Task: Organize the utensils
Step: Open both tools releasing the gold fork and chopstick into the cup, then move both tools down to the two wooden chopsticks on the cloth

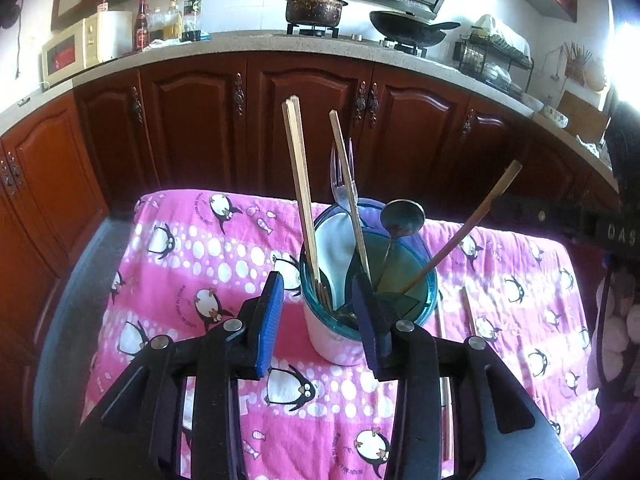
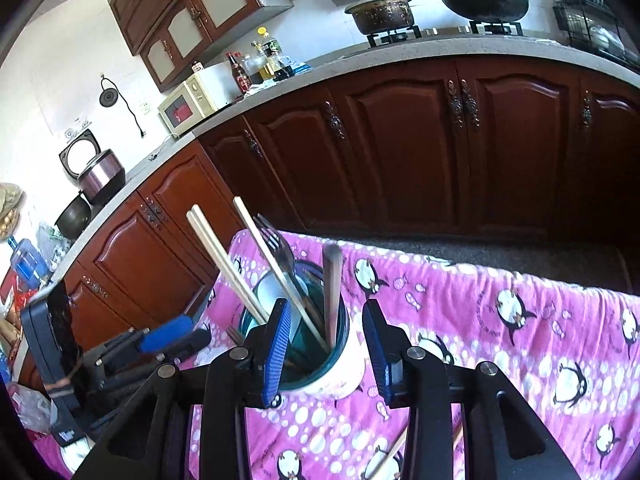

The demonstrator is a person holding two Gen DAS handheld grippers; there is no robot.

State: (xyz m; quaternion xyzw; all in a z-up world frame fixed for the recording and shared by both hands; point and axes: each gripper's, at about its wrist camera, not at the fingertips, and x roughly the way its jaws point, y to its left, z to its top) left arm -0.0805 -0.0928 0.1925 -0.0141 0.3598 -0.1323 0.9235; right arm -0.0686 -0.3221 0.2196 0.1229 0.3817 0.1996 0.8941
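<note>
The left hand-held gripper point(image 1: 318, 322) has black arms and ribbed blue pads; its jaws stand apart, one on each side of the utensil holder's near rim, gripping nothing. The utensil holder point(image 1: 340, 344) is a round cup with a white body and a translucent teal rim, standing upright on a pink cloth point(image 1: 192, 264) printed with penguins and white dots.

In the left wrist view, going left to right, the holder contains a pair of pale wooden chopsticks point(image 1: 300, 184), close together and rising almost straight up; a white flat spoon point(image 1: 334, 248) lying against the inner wall; one more pale chopstick point(image 1: 347, 184) with a metal fork point(image 1: 340, 180) just behind it, tines up; a metal spoon point(image 1: 402, 218) with its round bowl upward; and a darker brown stick point(image 1: 472, 224) leaning up and to the right. Two more sticks point(image 1: 444, 360) lie flat on the cloth to the right of the holder, long axis running toward the camera.

In the right wrist view, the right hand-held gripper point(image 2: 326, 342) has its blue pads apart, flanking the same holder point(image 2: 344, 364) and clamped on nothing. The pale chopsticks point(image 2: 224, 264) lean up and to the left there. The other gripper's blue pad point(image 2: 166, 334) shows at the left.
</note>
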